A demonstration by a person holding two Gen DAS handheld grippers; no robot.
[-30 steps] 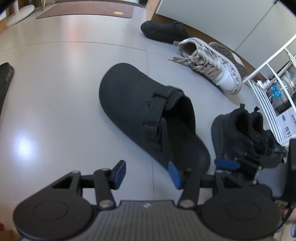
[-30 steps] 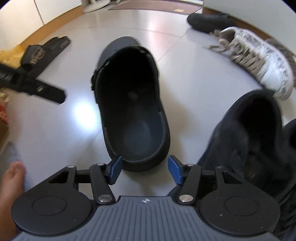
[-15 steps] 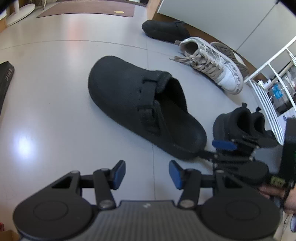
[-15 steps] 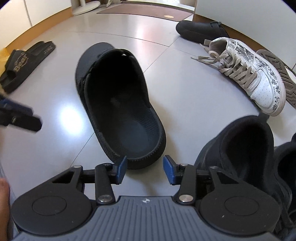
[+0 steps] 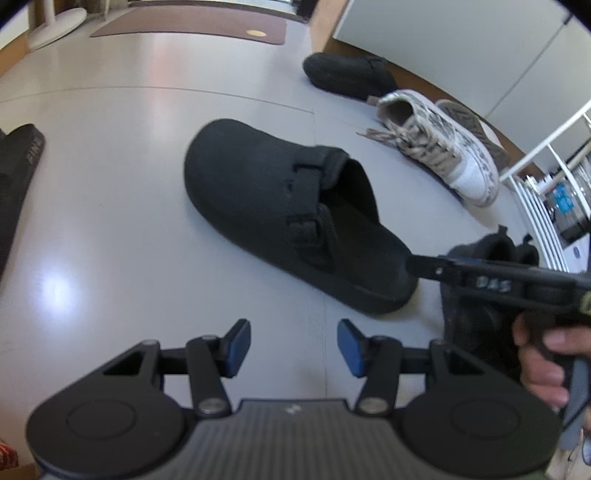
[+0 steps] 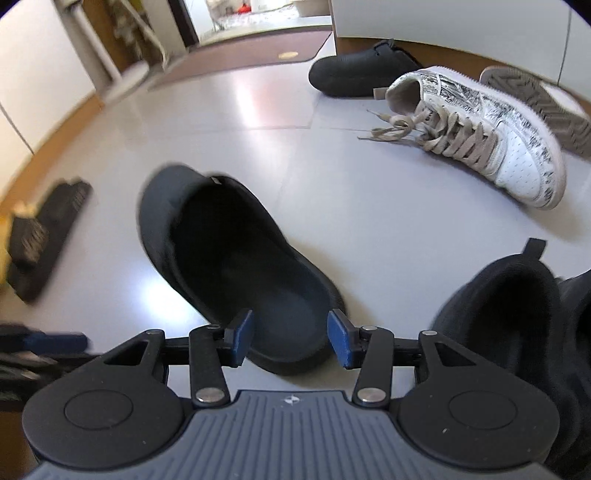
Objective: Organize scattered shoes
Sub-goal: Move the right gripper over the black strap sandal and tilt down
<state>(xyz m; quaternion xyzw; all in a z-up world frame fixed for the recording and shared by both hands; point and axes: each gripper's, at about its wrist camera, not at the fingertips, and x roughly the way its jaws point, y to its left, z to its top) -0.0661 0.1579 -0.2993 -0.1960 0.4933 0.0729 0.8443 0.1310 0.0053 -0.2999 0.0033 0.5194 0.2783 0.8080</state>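
A black clog [image 5: 266, 206] lies on the grey floor, toe to the upper left, heel toward me. In the right wrist view the clog [image 6: 229, 258] has its heel rim between the fingers of my right gripper [image 6: 290, 338]. Its jaws are opening, and the pads stand off the rim on both sides. Seen from the left wrist, the right gripper [image 5: 417, 266] reaches the heel from the right, held by a hand [image 5: 543, 365]. My left gripper [image 5: 293, 347] hangs open over bare floor just short of the clog. A matching black clog [image 6: 354, 77] lies by the far wall.
A white patterned sneaker [image 6: 480, 136] lies at the right, its mate [image 6: 539, 99] sole-up behind it. A pair of black sneakers [image 6: 509, 306] stands close on the right. Black sandals [image 6: 40, 236] lie at the left. A white rack [image 5: 535, 206] and a brown mat [image 5: 192, 24] border the floor.
The clog has turned and slid a little away, its toe swinging to the upper left. The right gripper has rolled and moved in at the heel. The left gripper has stayed put.
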